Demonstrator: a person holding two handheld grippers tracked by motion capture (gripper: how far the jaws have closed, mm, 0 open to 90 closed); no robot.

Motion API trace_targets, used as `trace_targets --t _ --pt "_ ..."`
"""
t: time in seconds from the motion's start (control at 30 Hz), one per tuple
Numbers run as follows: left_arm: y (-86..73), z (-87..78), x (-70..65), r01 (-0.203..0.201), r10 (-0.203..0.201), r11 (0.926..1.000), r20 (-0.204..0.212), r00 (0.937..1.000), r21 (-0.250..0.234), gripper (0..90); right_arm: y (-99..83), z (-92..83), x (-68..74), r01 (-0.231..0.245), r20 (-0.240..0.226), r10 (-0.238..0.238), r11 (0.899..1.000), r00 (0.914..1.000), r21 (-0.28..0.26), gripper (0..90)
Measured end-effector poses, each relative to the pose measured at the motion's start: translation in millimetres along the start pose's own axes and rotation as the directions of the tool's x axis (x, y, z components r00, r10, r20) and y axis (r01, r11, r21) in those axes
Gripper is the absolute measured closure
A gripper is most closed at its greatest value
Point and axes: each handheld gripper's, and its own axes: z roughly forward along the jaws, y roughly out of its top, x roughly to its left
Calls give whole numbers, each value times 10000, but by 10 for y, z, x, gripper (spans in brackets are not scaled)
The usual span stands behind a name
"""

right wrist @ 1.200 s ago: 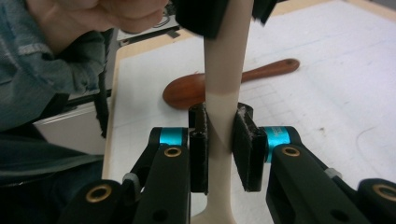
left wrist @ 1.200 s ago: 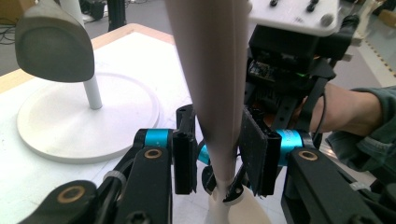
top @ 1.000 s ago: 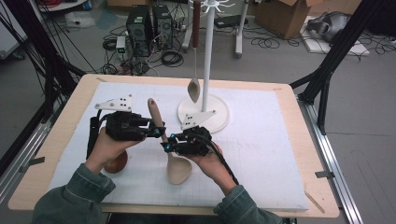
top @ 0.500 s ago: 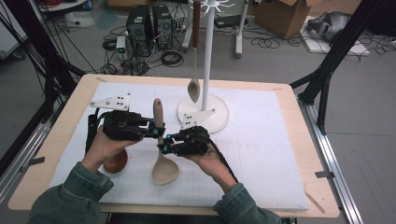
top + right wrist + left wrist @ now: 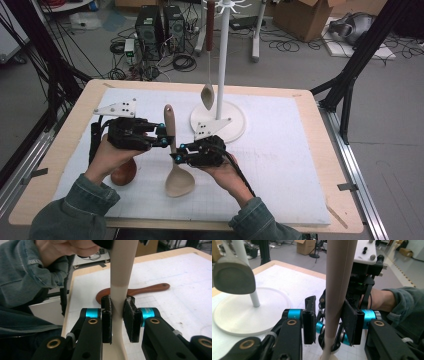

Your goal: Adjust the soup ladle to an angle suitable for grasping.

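Observation:
A pale wooden spoon [image 5: 179,182] stands nearly upright over the white mat, handle up and bowl low. My right gripper [image 5: 176,156] is shut on its neck; in the right gripper view both pads [image 5: 107,320] press the wood [image 5: 122,265]. My left gripper [image 5: 165,137] straddles the handle higher up. Its jaws have just been opening. In the left gripper view the handle [image 5: 339,277] stands between them, with a gap to the left pad [image 5: 309,322].
A grey spoon [image 5: 207,95] hangs from a white rack whose round base [image 5: 235,127] sits at the mat's back centre. A dark red wooden spoon [image 5: 123,172] lies flat under my left hand. The table's front edge is close to the forearms.
The pale spoon's bowl has swung a little to the left, so the spoon stands straighter. Both hands have stayed in place.

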Motion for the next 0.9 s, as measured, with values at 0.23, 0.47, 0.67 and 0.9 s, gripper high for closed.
trace_targets --t 0.23,0.47,0.67,0.9 --pt "-40 -79 8 -24 23 10000 -274 9996 -42 595 -17 -87 -51 -466 407 466 9989 9981 2 787" --pt "-54 -43 2 -109 111 9999 -407 9991 59 577 -26 -83 -55 -665 812 658 9978 9945 57 787" --pt "-9 22 -15 -168 172 9998 -457 9988 84 585 -24 -19 -33 -742 615 739 9972 9954 29 787" --pt "5 73 -4 -267 273 9995 -391 9989 160 711 -20 55 0 -682 395 677 9976 9969 99 786"
